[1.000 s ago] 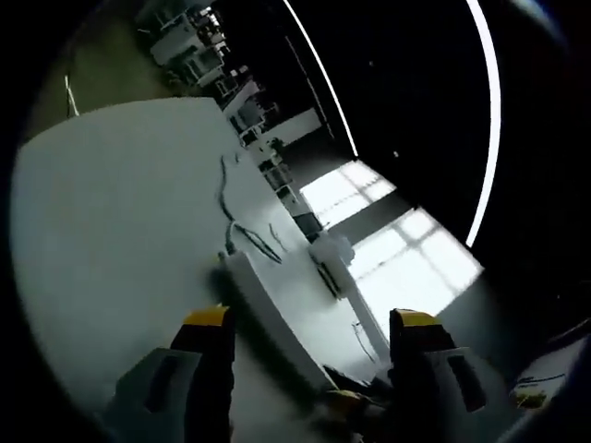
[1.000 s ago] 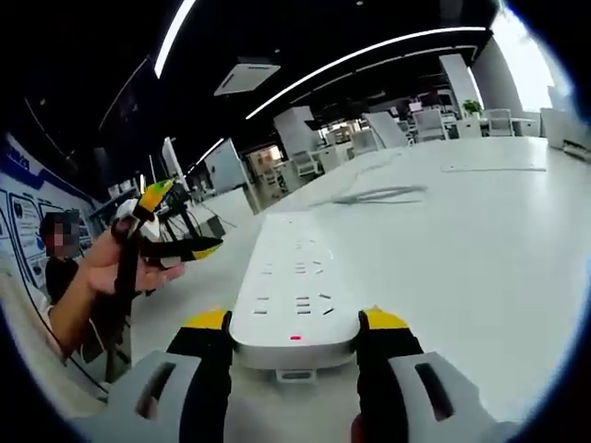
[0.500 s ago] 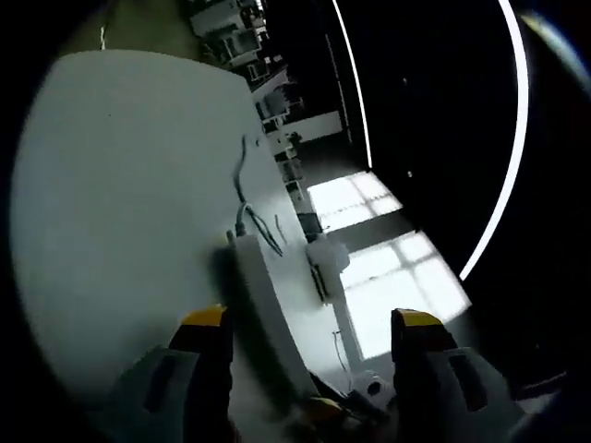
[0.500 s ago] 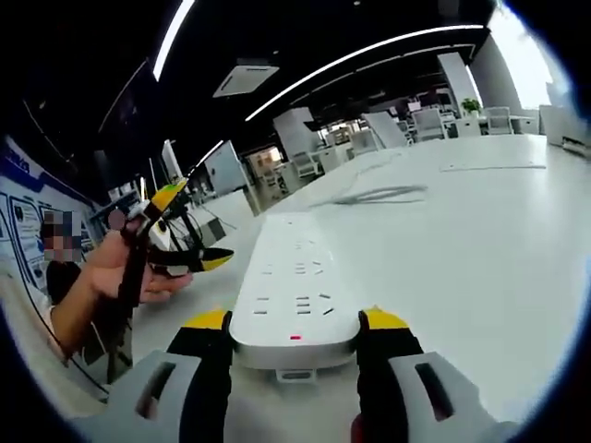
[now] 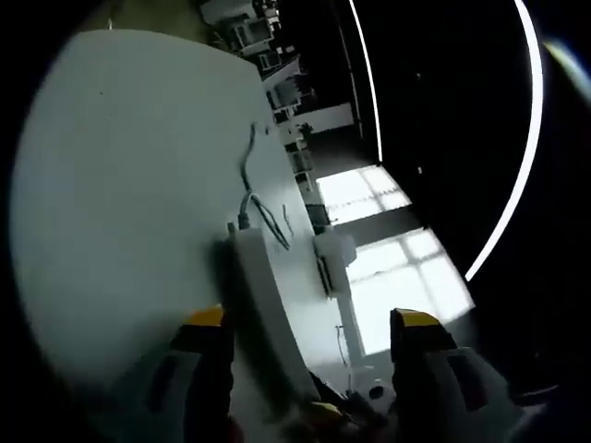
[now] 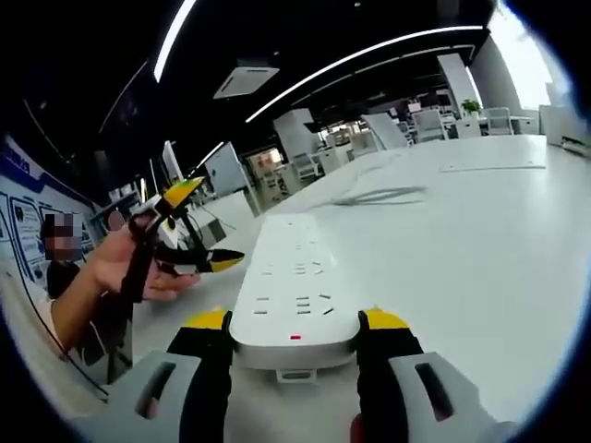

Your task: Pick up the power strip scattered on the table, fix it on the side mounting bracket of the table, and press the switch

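Note:
The white power strip (image 6: 291, 268) lies flat on the white table (image 6: 480, 240), and my right gripper (image 6: 295, 320) is shut on its near end, where a small red mark (image 6: 295, 338) shows. Its dark cable (image 6: 374, 195) curls away across the table. A hand (image 6: 120, 263) holds my left gripper (image 6: 205, 224) open in the air, left of the strip and apart from it. In the left gripper view the picture is rolled: the power strip (image 5: 263, 314) shows edge-on beyond my open left gripper (image 5: 311, 320), and the cable (image 5: 251, 180) runs from its far end.
A flat sheet (image 6: 494, 167) lies far back on the table. Office desks and chairs (image 6: 369, 138) stand behind. A white box-shaped thing (image 5: 334, 249) sits beside the table's edge in the left gripper view. Bright windows (image 5: 388, 277) lie beyond it.
The left gripper has drifted a little toward the strip and its view has rolled and shifted. The right gripper and the power strip have stayed still.

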